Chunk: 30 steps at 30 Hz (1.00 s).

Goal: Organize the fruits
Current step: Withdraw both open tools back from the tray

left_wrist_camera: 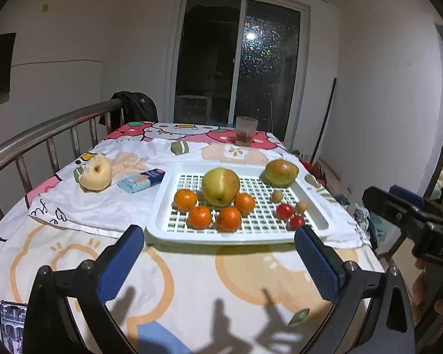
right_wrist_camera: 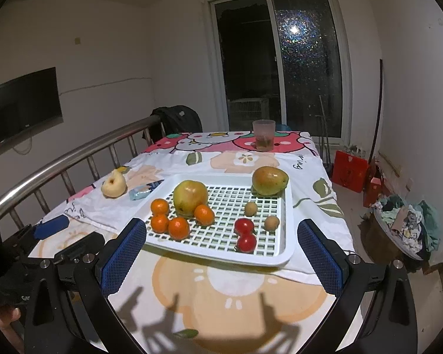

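Behind tray (right_wrist_camera: 283,253) rim: mango (right_wrist_camera: 269,180) base.

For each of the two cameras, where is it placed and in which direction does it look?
Left wrist: on the left tongs, facing the white tray and glass door; the right tongs show at right.
Right wrist: on the right tongs, same direction; the left tongs and a fingertip at left.
Shared: tray, apple, cup.

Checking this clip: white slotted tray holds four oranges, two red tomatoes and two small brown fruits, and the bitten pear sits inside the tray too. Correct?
Not quite. The bitten pear lies outside the white tray, on the cloth to its left beside a blue packet; the left wrist view shows it. The oranges, tomatoes and small brown fruits are as you say.
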{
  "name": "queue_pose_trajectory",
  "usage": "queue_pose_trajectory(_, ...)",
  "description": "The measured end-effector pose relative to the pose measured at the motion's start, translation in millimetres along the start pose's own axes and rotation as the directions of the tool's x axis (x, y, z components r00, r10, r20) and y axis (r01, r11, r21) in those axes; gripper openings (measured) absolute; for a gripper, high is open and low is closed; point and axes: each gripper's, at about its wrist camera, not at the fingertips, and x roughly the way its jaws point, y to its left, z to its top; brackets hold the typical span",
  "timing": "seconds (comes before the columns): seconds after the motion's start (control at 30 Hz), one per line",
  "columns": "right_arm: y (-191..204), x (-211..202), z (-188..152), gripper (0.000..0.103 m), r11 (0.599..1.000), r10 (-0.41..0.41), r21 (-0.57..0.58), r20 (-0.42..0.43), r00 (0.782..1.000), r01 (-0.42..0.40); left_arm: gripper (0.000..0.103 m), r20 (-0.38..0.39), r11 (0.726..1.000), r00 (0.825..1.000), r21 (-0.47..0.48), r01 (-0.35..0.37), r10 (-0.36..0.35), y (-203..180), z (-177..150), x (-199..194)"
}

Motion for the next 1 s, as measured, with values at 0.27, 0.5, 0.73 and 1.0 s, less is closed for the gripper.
queue_pose_trajectory(0.27,-4,-5,-17,0.103,1.0,0.0,0.009,-0.034,0.999,0.0,0.103,-0.058,0.999,0.998,0.032,0.003,-0.002,-6,-17,1)
queue_pose_trajectory(0.5,-6,3,-39,0.103,1.0,0.01,0.021,-0.108,0.994,-0.008,0.103,-0.122,0.999,0.993,0.039,0.004,0.001,-7,-32,9)
queue_pose_trajectory(0.73,-10,11,-52,0.103,0.999,0.007,0.042,-0.162,0.987,-0.001,0.103,-0.183,0.999,0.983,0.042,0.003,0.004,-7,-43,17)
queue_pose_trajectory(1.0,-11,24,-62,0.103,0.999,-0.015,0.034,-0.215,0.977,0.023,0.103,-0.27,0.999,0.963,0.043,-0.01,0.021,-8,-57,36)
